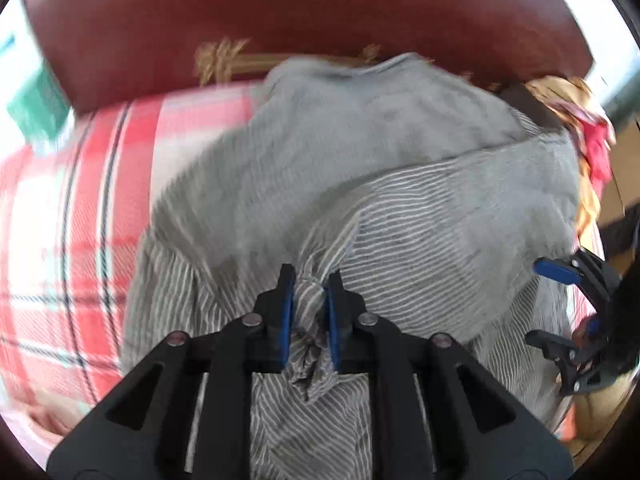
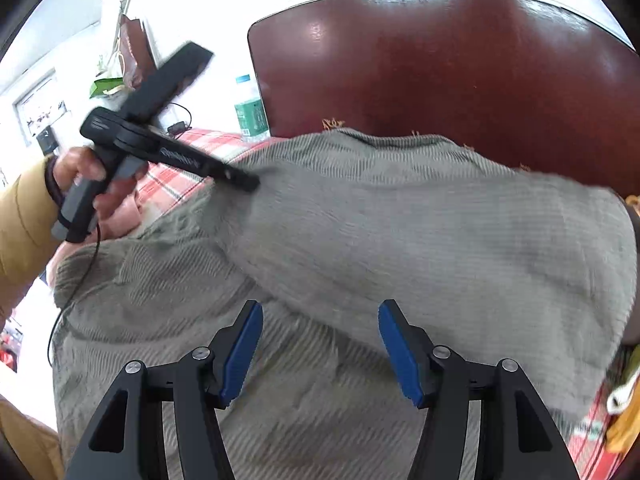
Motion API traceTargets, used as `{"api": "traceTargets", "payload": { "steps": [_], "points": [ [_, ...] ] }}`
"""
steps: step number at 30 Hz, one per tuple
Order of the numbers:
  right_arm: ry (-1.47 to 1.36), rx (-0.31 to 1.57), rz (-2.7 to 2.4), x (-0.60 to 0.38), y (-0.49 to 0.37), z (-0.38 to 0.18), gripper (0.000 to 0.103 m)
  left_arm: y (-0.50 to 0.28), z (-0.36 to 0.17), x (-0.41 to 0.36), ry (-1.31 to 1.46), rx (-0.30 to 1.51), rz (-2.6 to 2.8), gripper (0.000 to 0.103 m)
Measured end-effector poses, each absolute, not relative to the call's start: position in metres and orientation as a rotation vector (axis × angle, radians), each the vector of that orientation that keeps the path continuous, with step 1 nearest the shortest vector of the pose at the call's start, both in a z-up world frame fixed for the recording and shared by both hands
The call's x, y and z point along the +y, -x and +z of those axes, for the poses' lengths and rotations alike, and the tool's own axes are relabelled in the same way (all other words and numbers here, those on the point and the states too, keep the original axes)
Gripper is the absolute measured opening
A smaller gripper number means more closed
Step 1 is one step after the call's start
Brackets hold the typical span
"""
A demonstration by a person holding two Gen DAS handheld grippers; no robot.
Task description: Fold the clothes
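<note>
Striped garment (image 1: 400, 208) bunched in left tool (image 1: 311, 280), edges blurred.

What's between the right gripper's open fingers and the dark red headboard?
Only the grey striped garment, draped across that whole stretch up to the headboard; the right gripper hangs open over it. Shows in the right wrist view.

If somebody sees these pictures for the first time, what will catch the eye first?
First, the grey striped garment, spread over the red plaid bedcover and filling the middle of both views. Next, the left tongs, shut on a bunched fold at its near edge, while the right tongs hang open above the cloth. Behind stands a glossy dark-red headboard.
</note>
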State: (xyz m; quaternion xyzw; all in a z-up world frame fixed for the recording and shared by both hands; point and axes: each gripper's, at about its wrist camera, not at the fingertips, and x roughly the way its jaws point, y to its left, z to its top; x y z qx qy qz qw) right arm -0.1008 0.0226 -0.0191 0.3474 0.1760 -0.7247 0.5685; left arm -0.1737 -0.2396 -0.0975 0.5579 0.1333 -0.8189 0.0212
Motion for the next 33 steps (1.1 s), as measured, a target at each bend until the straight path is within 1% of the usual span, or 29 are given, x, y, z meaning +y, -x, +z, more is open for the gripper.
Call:
{"api": "traceTargets", "payload": {
  "steps": [2, 4, 5, 6, 9, 11, 13, 15, 16, 17, 18, 28, 31, 33],
  "points": [
    [-0.818, 0.423, -1.725, 0.014, 0.108, -0.02, 0.062, 0.171, -0.106, -0.247, -1.718, 0.483, -2.51, 0.044],
    [-0.838, 0.416, -1.754, 0.007, 0.12, -0.019, 0.062, 0.165, -0.104, -0.252, -1.699, 0.573, -2.514, 0.048],
    [-0.844, 0.396, -1.771, 0.008, 0.128, -0.018, 0.062, 0.16, -0.101, -0.254, -1.681, 0.588, -2.524, 0.052],
    [-0.851, 0.364, -1.787, 0.009, 0.136, -0.015, 0.062, 0.155, -0.097, -0.254, -1.657, 0.588, -2.537, 0.053],
    [-0.882, 0.286, -1.862, 0.014, 0.167, -0.013, 0.062, 0.137, -0.083, -0.255, -1.611, 0.588, -2.562, 0.053],
    [-0.965, 0.271, -1.911, 0.016, 0.189, -0.021, 0.062, 0.121, -0.074, -0.263, -1.585, 0.627, -2.582, 0.054],
    [-0.995, 0.28, -1.91, 0.014, 0.193, -0.025, 0.061, 0.1, -0.062, -0.268, -1.544, 0.638, -2.605, 0.054],
    [-0.989, 0.298, -1.901, 0.013, 0.187, -0.023, 0.062, 0.084, -0.051, -0.276, -1.497, 0.613, -2.618, 0.059],
    [-0.979, 0.304, -1.883, 0.012, 0.179, -0.02, 0.064, 0.075, -0.046, -0.28, -1.472, 0.601, -2.617, 0.063],
    [-0.969, 0.31, -1.865, 0.012, 0.171, -0.017, 0.064, 0.061, -0.04, -0.284, -1.447, 0.6, -2.613, 0.069],
    [-0.956, 0.315, -1.836, 0.01, 0.162, -0.014, 0.065, 0.044, -0.035, -0.289, -1.424, 0.604, -2.608, 0.071],
    [-0.824, 0.422, -1.414, -0.012, 0.012, 0.001, 0.07, -0.091, -0.045, -0.284, -1.387, 0.557, -2.5, 0.072],
    [-0.818, 0.439, -1.325, -0.017, -0.024, 0.0, 0.072, -0.113, -0.066, -0.285, -1.462, 0.628, -2.477, 0.072],
    [-0.819, 0.449, -1.277, -0.018, -0.046, -0.002, 0.073, -0.118, -0.082, -0.283, -1.52, 0.613, -2.448, 0.072]
  ]
}}
